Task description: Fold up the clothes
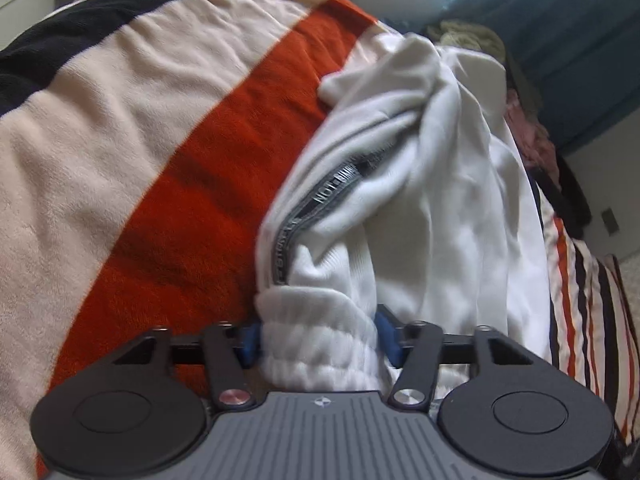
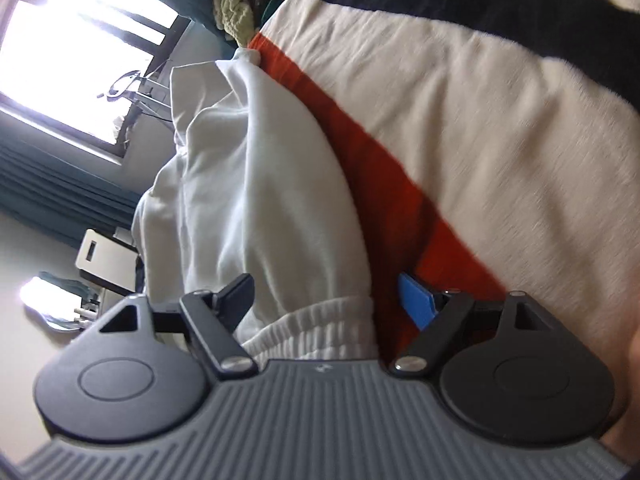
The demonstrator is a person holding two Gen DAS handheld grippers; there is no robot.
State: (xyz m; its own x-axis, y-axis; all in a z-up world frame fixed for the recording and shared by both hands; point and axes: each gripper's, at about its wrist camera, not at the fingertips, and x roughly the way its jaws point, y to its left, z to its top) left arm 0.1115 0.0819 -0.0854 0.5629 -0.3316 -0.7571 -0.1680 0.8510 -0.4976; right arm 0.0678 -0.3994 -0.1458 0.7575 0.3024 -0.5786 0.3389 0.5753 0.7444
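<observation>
Left gripper (image 1: 318,338): partly closed, blue pads (image 1: 250,342) pressed against both sides of a bunched ribbed hem (image 1: 320,344) of the white sweatshirt (image 1: 420,200).
Right gripper (image 2: 328,300): jaws stood wide; another ribbed hem (image 2: 316,334) lay between them, blue pad (image 2: 416,300) clear of the cloth, nothing gripped.
White sweatshirt: lay crumpled along the orange stripe (image 1: 208,184) of the striped blanket (image 1: 120,120); grey lettered neck tape (image 1: 320,204) showed in the open collar.
Striped blanket: cream, orange and black bands, spread under the garment.
Beyond: yellow-green knit item (image 2: 234,4) near the sweatshirt's far end; teal curtain (image 1: 580,60); bright window (image 2: 72,40).
</observation>
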